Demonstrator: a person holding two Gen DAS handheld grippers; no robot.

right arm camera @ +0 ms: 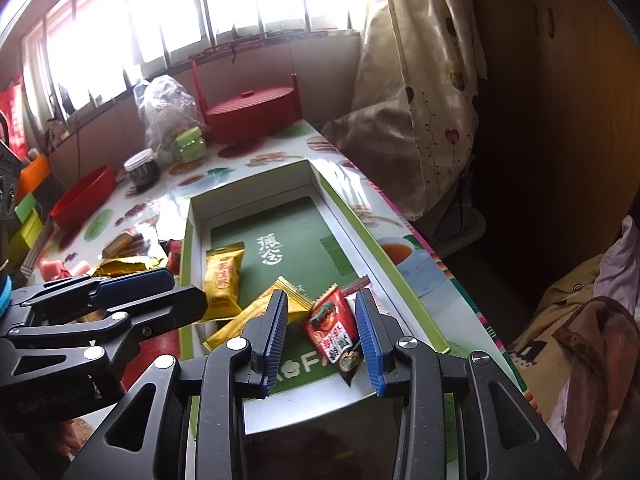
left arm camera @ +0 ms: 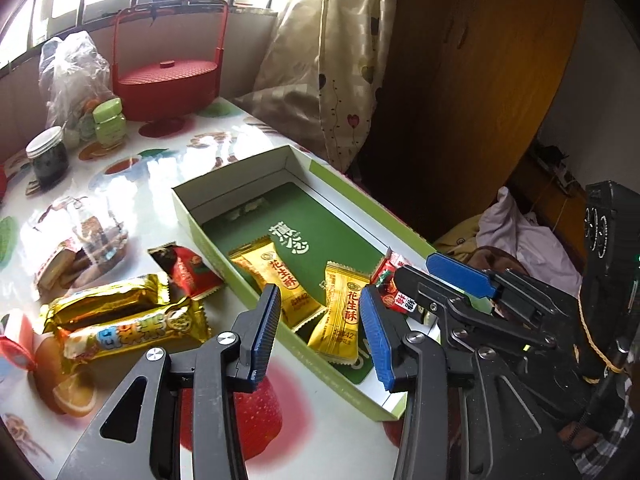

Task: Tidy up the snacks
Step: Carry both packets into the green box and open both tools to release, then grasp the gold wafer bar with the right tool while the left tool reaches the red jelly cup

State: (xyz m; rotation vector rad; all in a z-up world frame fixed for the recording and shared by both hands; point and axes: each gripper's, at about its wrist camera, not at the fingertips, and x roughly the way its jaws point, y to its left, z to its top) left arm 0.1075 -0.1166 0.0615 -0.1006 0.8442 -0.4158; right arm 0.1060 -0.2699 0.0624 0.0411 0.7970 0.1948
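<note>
A shallow green and white box point(left arm camera: 188, 208) point(right arm camera: 400, 264) lies open on the table. In it are two yellow peanut-candy packets point(left arm camera: 340, 312) point(right arm camera: 224, 280) and a red candy packet point(right arm camera: 334, 326) point(left arm camera: 394, 280). My left gripper point(left arm camera: 320, 330) is open and empty above the box's near edge. My right gripper point(right arm camera: 321, 330) is open, its jaws either side of the red packet. On the table left of the box lie a red packet point(left arm camera: 188, 270) and two gold snack bars point(left arm camera: 132, 320).
A red lidded basket point(left arm camera: 168, 76) point(right arm camera: 252, 108), a plastic bag point(left arm camera: 72, 72), a green jar point(left arm camera: 109, 122) and a dark jar point(left arm camera: 48, 158) stand at the table's far end. A red bowl point(right arm camera: 84, 196) is far left. A curtain point(left arm camera: 340, 60) hangs right.
</note>
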